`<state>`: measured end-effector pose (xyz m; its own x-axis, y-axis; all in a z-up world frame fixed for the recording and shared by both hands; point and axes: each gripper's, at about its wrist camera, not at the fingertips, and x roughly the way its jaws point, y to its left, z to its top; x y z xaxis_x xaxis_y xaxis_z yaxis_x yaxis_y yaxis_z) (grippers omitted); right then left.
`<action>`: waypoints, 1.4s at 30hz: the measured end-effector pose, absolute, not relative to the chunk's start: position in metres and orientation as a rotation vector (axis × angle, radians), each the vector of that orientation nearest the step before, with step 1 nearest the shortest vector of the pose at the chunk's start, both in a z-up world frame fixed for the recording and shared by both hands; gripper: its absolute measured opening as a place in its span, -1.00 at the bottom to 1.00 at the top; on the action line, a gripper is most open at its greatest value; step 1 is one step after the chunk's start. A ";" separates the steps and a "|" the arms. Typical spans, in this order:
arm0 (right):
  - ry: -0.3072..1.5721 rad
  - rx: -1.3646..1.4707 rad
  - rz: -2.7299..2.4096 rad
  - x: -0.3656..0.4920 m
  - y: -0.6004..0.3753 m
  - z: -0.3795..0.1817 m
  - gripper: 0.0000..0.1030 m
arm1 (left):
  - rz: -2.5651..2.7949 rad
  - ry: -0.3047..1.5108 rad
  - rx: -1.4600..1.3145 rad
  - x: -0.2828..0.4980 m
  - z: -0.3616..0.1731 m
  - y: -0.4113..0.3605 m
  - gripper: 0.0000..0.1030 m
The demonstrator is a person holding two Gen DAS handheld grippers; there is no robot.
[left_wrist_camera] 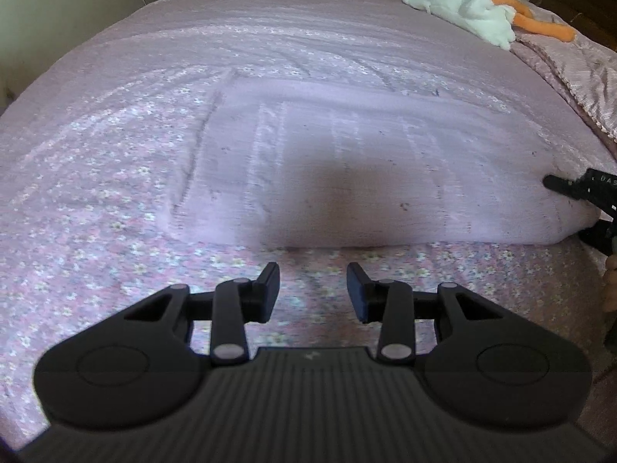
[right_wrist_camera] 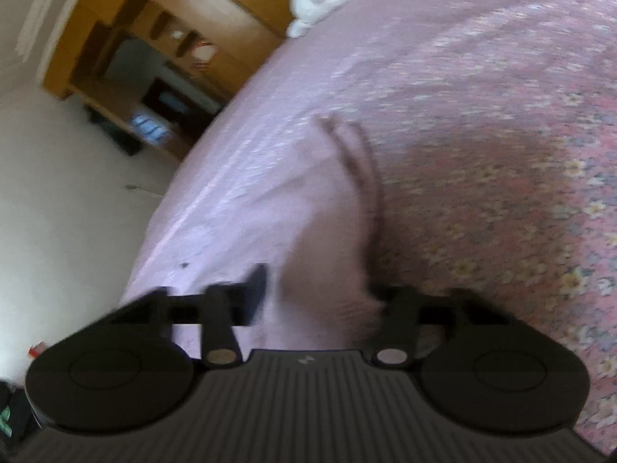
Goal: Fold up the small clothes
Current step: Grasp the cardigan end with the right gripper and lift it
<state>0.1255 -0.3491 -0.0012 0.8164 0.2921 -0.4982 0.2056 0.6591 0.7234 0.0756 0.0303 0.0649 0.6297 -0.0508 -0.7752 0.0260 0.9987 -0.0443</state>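
A pale pink garment (left_wrist_camera: 358, 166) lies folded into a broad rectangle on the bed (left_wrist_camera: 96, 200), whose cover is pink with a small flower print. The left tool (left_wrist_camera: 313, 289) hovers just short of the garment's near edge, its two fingers spread apart with nothing between them, over bare bedcover. The right tool (left_wrist_camera: 578, 189) is at the garment's right end, seen from the left wrist as a dark tip touching the cloth's rounded corner. In the right wrist view, which is blurred, the right tool (right_wrist_camera: 320, 293) has cloth lying between its parted fingers; it seems to be released rather than clenched, though the far finger is half hidden by the fabric. A white plush toy (left_wrist_camera: 459, 4) with orange legs lies at the bed's far right corner, well apart from the garment. Beyond the bed stands a wooden shelf unit (right_wrist_camera: 154, 77) holding items too blurred to identify.
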 end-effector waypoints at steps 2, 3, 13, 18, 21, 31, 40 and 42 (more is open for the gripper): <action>0.629 0.905 0.056 0.125 -0.353 -0.002 -0.35 | -0.039 0.882 -0.037 0.074 0.068 0.039 -0.22; 0.619 0.910 0.065 0.125 -0.353 0.000 -0.38 | -0.036 0.878 -0.039 0.073 0.070 0.043 -0.22; 0.535 0.821 0.182 0.137 -0.320 0.050 -0.44 | -0.010 0.848 -0.045 0.073 0.086 0.077 -0.22; 0.509 0.762 0.245 0.143 -0.290 0.078 -0.47 | 0.011 0.822 -0.049 0.072 0.094 0.095 -0.22; 0.490 0.733 0.313 0.145 -0.267 0.096 -0.48 | 0.027 0.811 -0.063 0.072 0.098 0.108 -0.22; 0.502 0.641 0.502 0.148 -0.156 0.130 -0.48 | 0.111 0.817 -0.162 0.062 0.081 0.158 -0.22; 0.632 0.501 0.589 0.150 -0.050 0.093 -0.48 | 0.170 0.811 -0.196 0.059 0.073 0.194 -0.22; 0.680 0.437 0.595 0.153 -0.029 0.079 -0.48 | 0.166 0.808 -0.193 0.060 0.074 0.197 -0.22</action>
<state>0.1534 -0.0288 0.0787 0.6250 0.6364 -0.4521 -0.3631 0.7497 0.5533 0.0597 0.1970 0.0736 0.6799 0.0739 -0.7296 -0.2206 0.9694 -0.1074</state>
